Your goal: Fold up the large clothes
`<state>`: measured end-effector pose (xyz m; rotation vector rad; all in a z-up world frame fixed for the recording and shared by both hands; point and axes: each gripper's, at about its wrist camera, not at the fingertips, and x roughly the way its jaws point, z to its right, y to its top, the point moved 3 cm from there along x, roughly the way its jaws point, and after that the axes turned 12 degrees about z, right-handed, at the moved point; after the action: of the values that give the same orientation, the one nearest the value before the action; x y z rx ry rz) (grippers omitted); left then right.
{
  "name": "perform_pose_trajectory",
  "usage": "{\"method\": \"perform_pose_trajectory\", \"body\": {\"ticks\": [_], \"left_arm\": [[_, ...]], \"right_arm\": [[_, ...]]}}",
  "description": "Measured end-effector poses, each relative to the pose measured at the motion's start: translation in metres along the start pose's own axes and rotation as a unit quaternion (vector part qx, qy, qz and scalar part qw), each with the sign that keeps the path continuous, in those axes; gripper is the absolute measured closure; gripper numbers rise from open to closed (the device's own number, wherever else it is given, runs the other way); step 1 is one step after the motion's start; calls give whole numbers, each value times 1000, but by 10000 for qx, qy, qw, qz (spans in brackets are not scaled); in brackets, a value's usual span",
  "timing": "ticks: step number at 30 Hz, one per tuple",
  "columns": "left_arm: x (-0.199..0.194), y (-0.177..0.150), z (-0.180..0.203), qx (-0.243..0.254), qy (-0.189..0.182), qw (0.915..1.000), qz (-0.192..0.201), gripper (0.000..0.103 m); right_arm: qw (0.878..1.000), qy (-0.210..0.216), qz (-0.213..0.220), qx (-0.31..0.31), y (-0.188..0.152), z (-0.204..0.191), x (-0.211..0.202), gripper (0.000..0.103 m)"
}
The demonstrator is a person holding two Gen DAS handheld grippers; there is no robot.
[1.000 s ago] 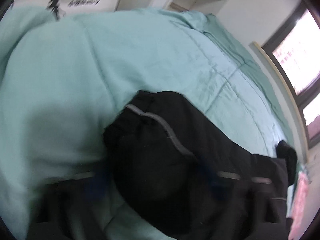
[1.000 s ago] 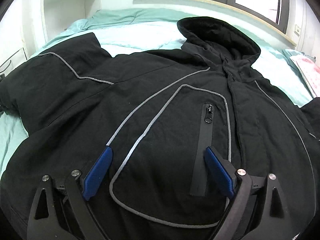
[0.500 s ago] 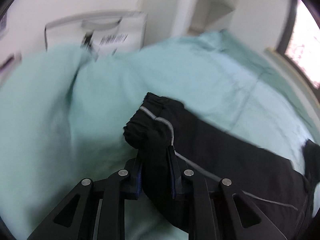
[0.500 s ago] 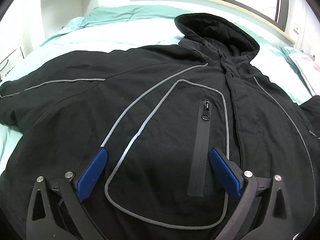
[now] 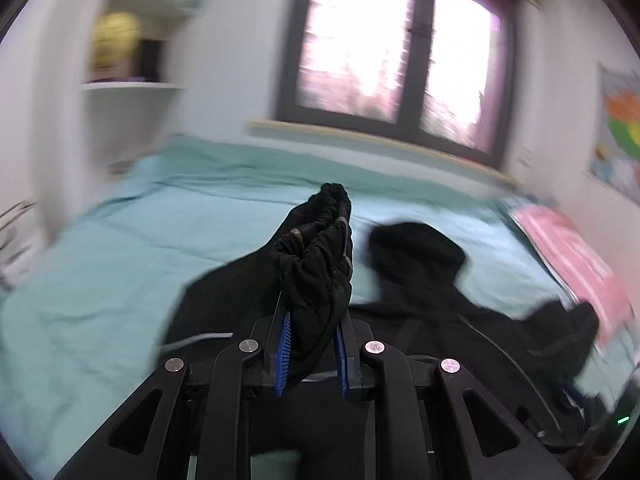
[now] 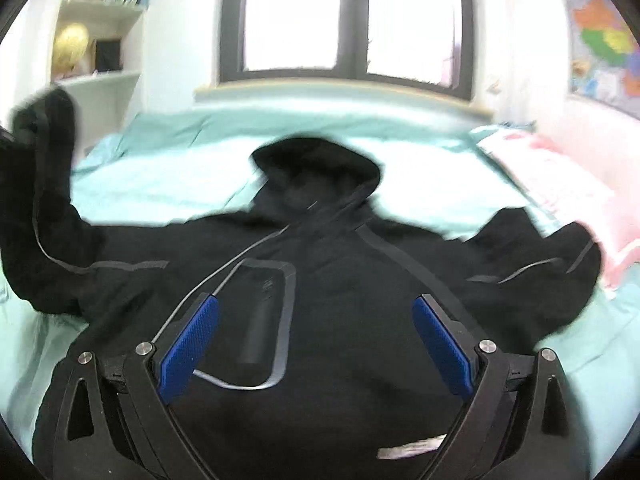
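Note:
A black hooded jacket (image 6: pixel 340 320) with grey piping lies front up on a teal bed cover (image 6: pixel 160 184), its hood (image 6: pixel 316 164) towards the window. My left gripper (image 5: pixel 319 229) is shut on the bunched cuff of one sleeve (image 5: pixel 320 276) and holds it up off the bed. In the right wrist view that raised sleeve (image 6: pixel 44 168) stands up at the far left. My right gripper (image 6: pixel 316 300) hovers open above the jacket's chest, with nothing between its blue pads (image 6: pixel 190 344).
A pink pillow or blanket (image 6: pixel 560 184) lies along the bed's right side by the wall. A white shelf (image 6: pixel 104 76) stands at the back left, a window behind the bed, and a colourful map (image 6: pixel 604 48) hangs on the right wall.
My left gripper closed on the sleeve cuff, lifted it off the bed and swung round towards the window. The right gripper rose above the jacket, still open.

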<state>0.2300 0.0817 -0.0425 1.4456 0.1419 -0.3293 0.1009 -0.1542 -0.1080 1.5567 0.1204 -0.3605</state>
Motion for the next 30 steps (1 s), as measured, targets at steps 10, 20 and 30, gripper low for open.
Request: {"method": "perform_pose_trajectory", "body": {"ticks": [10, 20, 30], "left_arm": [[126, -148, 169, 542, -813, 9738, -2054, 84], [113, -131, 140, -963, -1728, 9527, -2306, 38], [58, -66, 47, -1133, -1041, 9804, -1229, 35]], "right_arm": [[9962, -327, -682, 431, -11, 107, -19, 4], [9856, 127, -1392, 954, -31, 131, 4, 4], [9627, 1231, -2195, 993, -18, 29, 87, 9]]}}
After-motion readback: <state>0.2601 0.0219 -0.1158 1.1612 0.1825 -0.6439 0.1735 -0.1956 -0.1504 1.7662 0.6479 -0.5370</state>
